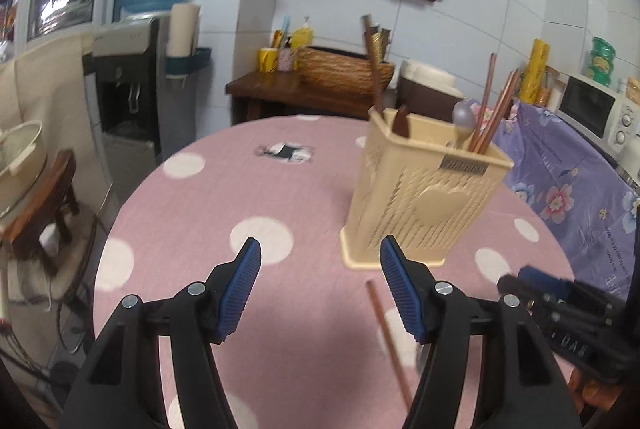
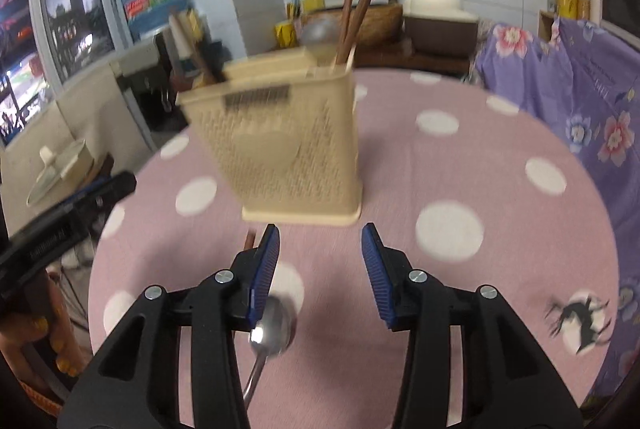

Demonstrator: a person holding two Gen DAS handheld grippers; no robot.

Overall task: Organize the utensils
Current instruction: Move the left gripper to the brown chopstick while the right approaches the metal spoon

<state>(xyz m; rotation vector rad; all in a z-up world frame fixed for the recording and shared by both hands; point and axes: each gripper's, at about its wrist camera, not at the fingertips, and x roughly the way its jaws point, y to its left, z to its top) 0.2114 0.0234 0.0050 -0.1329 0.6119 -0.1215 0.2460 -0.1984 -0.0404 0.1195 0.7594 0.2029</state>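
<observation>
Fingers of both the left gripper and right gripper are spread, grasping nothing. Utensil holder stands at 12 o'clock, spoon at 7 o'clock.

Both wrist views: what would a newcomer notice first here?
The beige utensil holder stands upright on the pink dotted tablecloth, with chopsticks sticking out. A loose metal spoon and a single chopstick lie on the cloth near the open blue-padded fingers.
</observation>
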